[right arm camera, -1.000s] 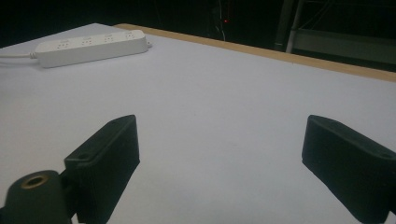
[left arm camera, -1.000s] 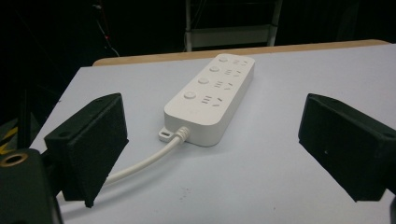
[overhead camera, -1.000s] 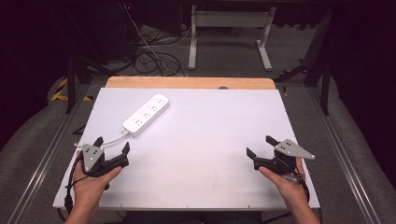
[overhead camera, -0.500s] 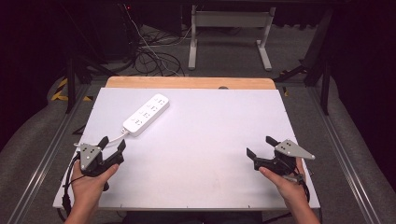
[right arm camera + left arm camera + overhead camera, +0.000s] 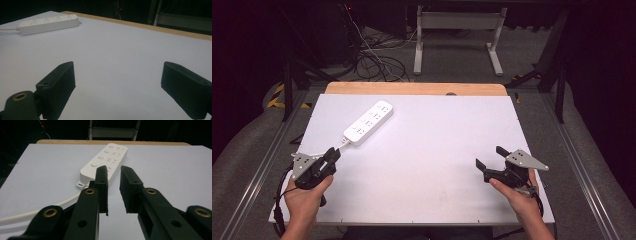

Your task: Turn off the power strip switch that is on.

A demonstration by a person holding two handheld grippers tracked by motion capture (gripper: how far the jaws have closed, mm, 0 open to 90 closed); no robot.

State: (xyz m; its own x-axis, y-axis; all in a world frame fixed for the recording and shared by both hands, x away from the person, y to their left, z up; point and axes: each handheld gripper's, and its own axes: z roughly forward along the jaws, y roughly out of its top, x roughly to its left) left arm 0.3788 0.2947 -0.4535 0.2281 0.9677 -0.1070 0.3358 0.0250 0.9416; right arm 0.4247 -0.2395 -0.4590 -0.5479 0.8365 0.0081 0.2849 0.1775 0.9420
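Power strip point(image 5: 368, 122) work has barely begun: nothing is gripped yet. Near the surface's point(image 5: 432, 165) front-left edge, the left gripper point(image 5: 332, 156) points at it with jaws narrowly parted, empty; the right gripper point(image 5: 488, 159) rests wide near the front-right corner. Farther off, the strip lies untouched toward the back-left.

Dim room: grey floor point(image 5: 452, 65), tangled cables point(image 5: 377, 62), metal frame point(image 5: 457, 22) behind the table point(image 5: 437, 150).

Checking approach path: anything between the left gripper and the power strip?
Just bare white table and the strip's own cable, in the left gripper view. Left gripper is narrowly open, just short of the power strip.
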